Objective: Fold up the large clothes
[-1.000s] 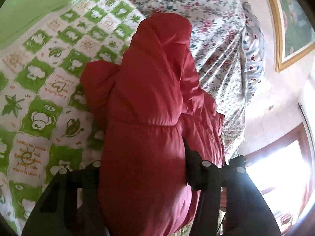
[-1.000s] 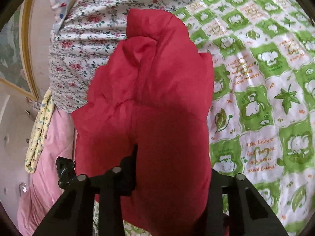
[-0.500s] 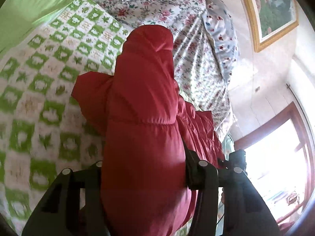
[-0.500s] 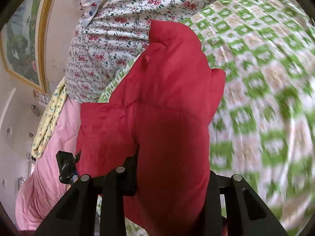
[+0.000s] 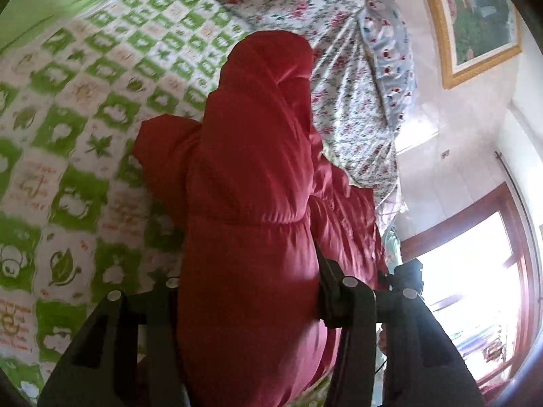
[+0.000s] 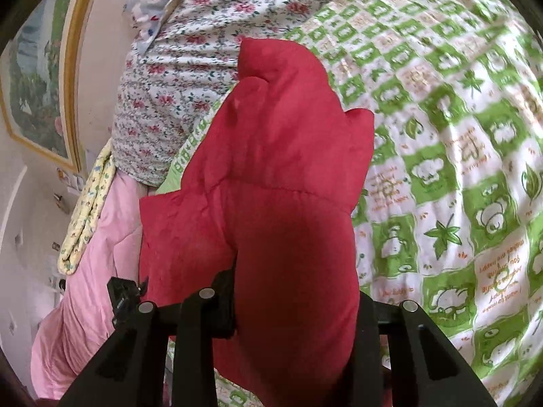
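Observation:
A puffy red jacket hangs from both grippers above a bed with a green-and-white checked quilt. My left gripper is shut on one thick edge of the jacket, which bulges between its black fingers. My right gripper is shut on the other edge of the same red jacket. The jacket's far end droops toward the quilt; whether it touches is hidden. The fingertips are buried in fabric.
A floral duvet and a spotted pillow lie at the head of the bed. A framed picture hangs on the wall. A bright window is on the right. A pink blanket hangs off the bed's side.
Both grippers stay shut on the jacket and have lifted and tilted with it; more of the wall, picture and window shows now, and the jacket hangs higher over the quilt.

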`<act>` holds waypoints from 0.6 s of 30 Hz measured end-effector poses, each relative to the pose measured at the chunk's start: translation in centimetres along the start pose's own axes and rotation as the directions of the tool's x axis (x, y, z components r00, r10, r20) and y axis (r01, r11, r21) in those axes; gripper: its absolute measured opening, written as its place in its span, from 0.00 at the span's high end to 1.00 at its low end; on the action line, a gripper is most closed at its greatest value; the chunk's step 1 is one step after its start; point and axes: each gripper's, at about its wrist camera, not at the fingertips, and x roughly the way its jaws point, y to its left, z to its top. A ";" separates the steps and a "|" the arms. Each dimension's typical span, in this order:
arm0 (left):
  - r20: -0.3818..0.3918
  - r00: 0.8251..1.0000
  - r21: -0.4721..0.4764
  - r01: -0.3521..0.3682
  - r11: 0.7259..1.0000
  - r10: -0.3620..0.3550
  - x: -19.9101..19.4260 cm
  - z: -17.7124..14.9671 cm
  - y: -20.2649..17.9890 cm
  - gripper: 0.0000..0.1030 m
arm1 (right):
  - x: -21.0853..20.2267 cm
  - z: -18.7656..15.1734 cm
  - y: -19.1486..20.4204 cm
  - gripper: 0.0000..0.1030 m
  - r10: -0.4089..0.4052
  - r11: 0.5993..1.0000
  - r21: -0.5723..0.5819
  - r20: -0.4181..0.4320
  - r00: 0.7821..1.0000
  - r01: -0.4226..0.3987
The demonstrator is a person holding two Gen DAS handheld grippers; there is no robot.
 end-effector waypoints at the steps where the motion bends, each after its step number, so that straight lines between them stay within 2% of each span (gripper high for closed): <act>1: -0.003 1.000 -0.008 -0.019 1.000 0.019 0.2 -0.1 0.5 0.54 | 0.2 0.0 -0.4 0.65 0.002 1.000 0.011 0.002 1.000 -0.002; 4: -0.008 0.999 -0.034 -0.039 0.999 0.038 0.8 -0.3 1.5 0.54 | 0.8 0.0 -1.8 0.59 0.003 0.999 0.039 0.005 1.000 -0.003; 6: -0.002 0.998 -0.029 -0.057 0.998 0.057 1.0 -0.3 1.5 0.53 | 1.2 -0.1 -2.7 0.53 0.007 0.998 0.065 0.011 1.000 -0.008; 9: 0.007 0.996 -0.013 -0.086 0.996 0.086 1.3 -0.3 1.2 0.51 | 1.7 -0.2 -3.9 0.48 0.012 0.995 0.096 0.022 1.000 -0.014; 18: 0.027 0.992 -0.017 -0.126 0.992 0.126 1.4 -1.1 1.8 0.44 | 2.2 -0.2 -4.1 0.44 -0.004 0.996 0.090 0.026 1.000 0.002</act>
